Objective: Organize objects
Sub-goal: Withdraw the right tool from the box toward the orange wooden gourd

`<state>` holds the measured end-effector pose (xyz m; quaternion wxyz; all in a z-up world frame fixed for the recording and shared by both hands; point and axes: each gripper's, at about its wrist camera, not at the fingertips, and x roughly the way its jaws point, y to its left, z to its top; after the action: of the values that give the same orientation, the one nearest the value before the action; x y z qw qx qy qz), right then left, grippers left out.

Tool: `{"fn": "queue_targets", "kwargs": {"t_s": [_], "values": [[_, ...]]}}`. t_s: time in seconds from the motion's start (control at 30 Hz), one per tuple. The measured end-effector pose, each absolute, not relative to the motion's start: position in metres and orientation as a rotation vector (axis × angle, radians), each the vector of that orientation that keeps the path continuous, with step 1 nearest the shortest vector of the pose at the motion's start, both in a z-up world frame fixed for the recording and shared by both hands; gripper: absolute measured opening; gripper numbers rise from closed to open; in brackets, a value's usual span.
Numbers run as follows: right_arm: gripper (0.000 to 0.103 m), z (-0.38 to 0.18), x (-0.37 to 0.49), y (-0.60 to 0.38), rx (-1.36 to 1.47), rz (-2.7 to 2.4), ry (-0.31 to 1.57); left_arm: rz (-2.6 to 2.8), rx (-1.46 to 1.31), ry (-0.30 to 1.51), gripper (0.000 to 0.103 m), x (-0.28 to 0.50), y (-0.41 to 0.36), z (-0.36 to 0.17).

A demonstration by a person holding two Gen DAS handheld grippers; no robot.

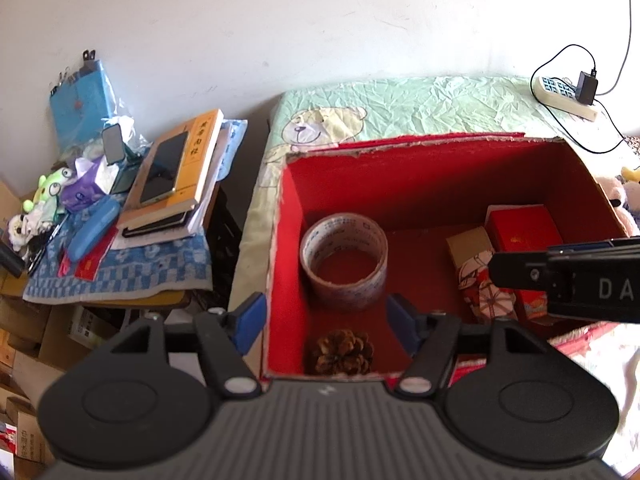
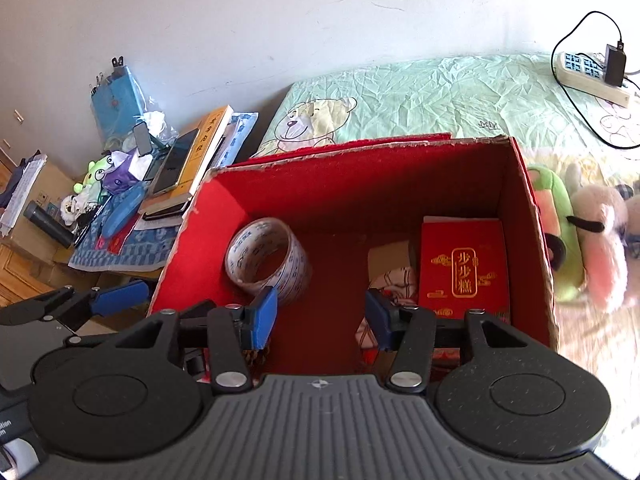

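On the bed (image 2: 440, 92) with the green bear sheet sits a big red box (image 1: 420, 168), open at the top. Both tools hang just above its near edge and point down into it.

The left tool (image 1: 326, 322) has its blue fingers (image 1: 250, 318) spread apart, and nothing is between them. Straight ahead of it, standing on the box floor by the left wall, is a roll of tape (image 1: 344, 260). A pine cone (image 1: 342, 350) lies closer, right under the gap between the fingers, but the fingers do not touch it.

The right tool (image 2: 322, 318) is also open and holds nothing. The roll of tape is just ahead of its left finger, and a small patterned packet (image 2: 394, 280) lies just past its right finger. Next to the packet, by the right wall of the box, is a red packet with gold writing (image 2: 464, 264).

Off to the left of the bed there is a desk (image 1: 120, 276) with a blue cloth, piled with books (image 1: 180, 168), a phone (image 1: 164, 168) and little toys. Soft toys (image 2: 592, 236) lie on the bed to the right of the box, and a power strip (image 2: 592, 76) lies on the bed near the wall.
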<state>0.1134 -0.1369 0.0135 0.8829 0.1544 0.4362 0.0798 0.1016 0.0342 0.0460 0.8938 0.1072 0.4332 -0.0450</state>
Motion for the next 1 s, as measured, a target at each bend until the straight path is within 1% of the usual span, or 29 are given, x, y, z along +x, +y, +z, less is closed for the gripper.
{"fn": "queue_targets", "kwargs": {"t_s": [0.33, 0.6, 1.0], "values": [[0.052, 0.017, 0.081, -0.127, 0.32, 0.179, 0.904, -0.095, 0.221, 0.915, 0.069, 0.077, 0.039, 0.047], [0.052, 0.02, 0.062, -0.122, 0.298, 0.193, 0.906, -0.095, 0.223, 0.919, 0.072, 0.06, 0.038, 0.049], [0.051, 0.011, 0.042, -0.118, 0.31, 0.207, 0.935, -0.083, 0.239, 0.98, 0.082, 0.044, 0.032, 0.026]]}}
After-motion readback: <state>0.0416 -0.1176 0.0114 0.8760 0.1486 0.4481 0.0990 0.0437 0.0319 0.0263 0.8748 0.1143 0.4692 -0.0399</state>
